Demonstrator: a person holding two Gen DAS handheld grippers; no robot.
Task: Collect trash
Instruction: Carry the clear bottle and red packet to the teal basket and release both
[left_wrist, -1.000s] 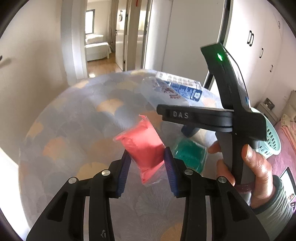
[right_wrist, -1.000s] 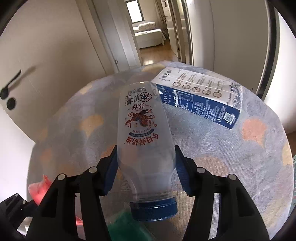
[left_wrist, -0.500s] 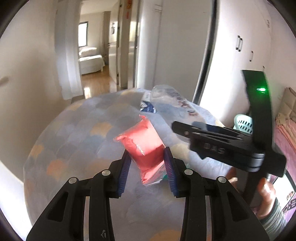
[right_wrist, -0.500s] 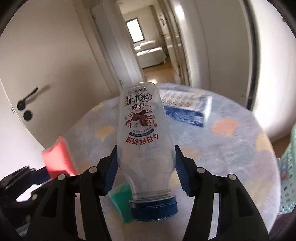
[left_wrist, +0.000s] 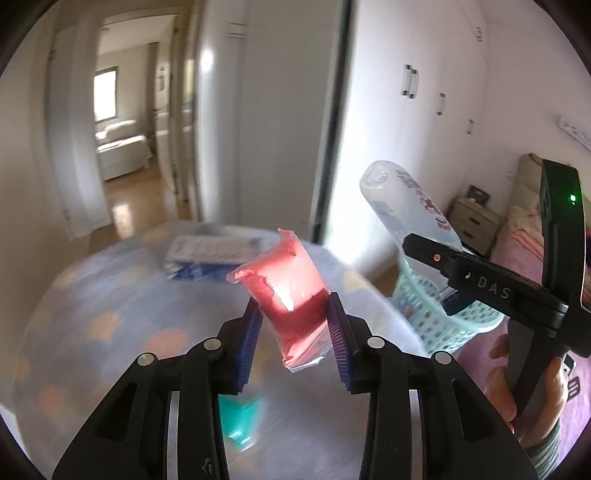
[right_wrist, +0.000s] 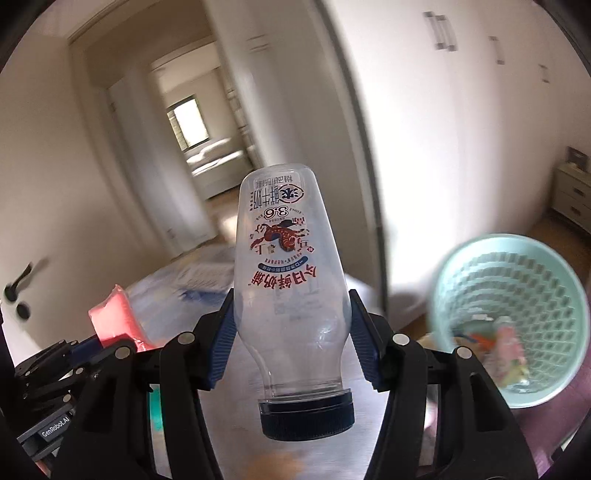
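The left gripper (left_wrist: 295, 332) has its blue-padded fingers (left_wrist: 249, 336) closed on a red plastic packet (left_wrist: 288, 291), clamping its lower half while the upper part sticks up and tilts left, lifted above the table (left_wrist: 110, 295). The right gripper (right_wrist: 291, 343) is clamped on a clear plastic bottle (right_wrist: 288, 277), held upside down with its dark blue cap (right_wrist: 306, 415) nearest the camera and its base pointing away. The pads press the bottle's wide shoulder on both sides. To the right, beside the table, stands a pale green lattice basket (right_wrist: 517, 295) with some scraps inside. On the far part of the table lies a blue and white carton (left_wrist: 210, 254). A green packet (left_wrist: 240, 417), blurred, lies on the table near the left gripper.
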